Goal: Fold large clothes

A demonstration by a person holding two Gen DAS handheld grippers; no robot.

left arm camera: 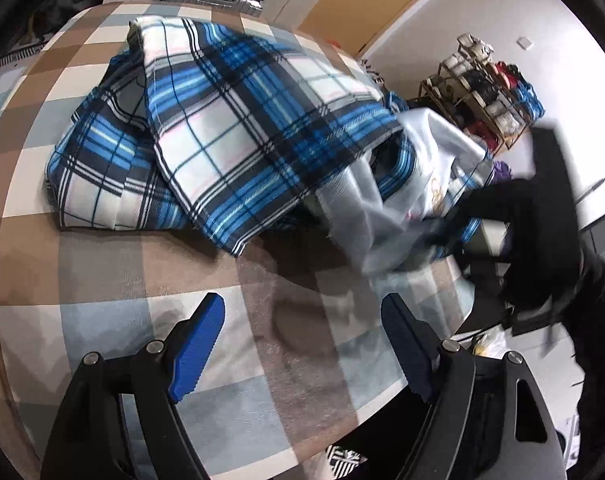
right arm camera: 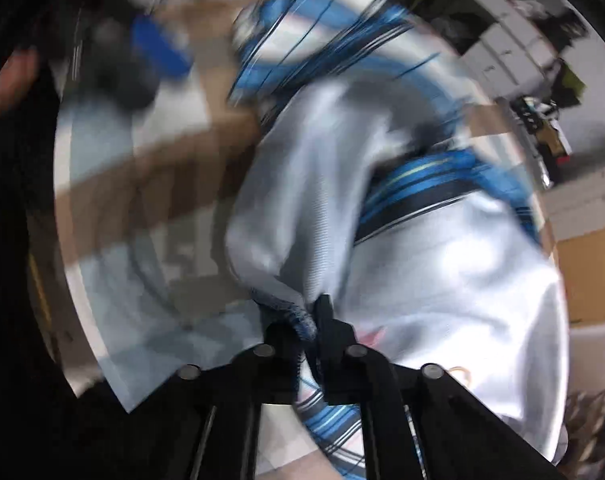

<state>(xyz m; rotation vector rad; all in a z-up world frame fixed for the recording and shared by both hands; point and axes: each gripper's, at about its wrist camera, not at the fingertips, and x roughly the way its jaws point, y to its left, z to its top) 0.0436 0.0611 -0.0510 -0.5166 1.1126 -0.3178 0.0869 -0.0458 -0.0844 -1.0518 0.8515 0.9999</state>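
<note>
Down at six o'clock, the left gripper [left arm camera: 302, 344] hangs wide, nothing between its blue pads, above bare brown-and-grey checked bedcover [left arm camera: 114, 264]. Toward twelve lies the blue-and-white plaid padded garment [left arm camera: 238, 136], its pale silvery lining [left arm camera: 386, 216] spilling at three o'clock near the bed's edge. Only the blurred right view shows the right gripper [right arm camera: 316, 320] pinched on that lining [right arm camera: 302, 208].
</note>
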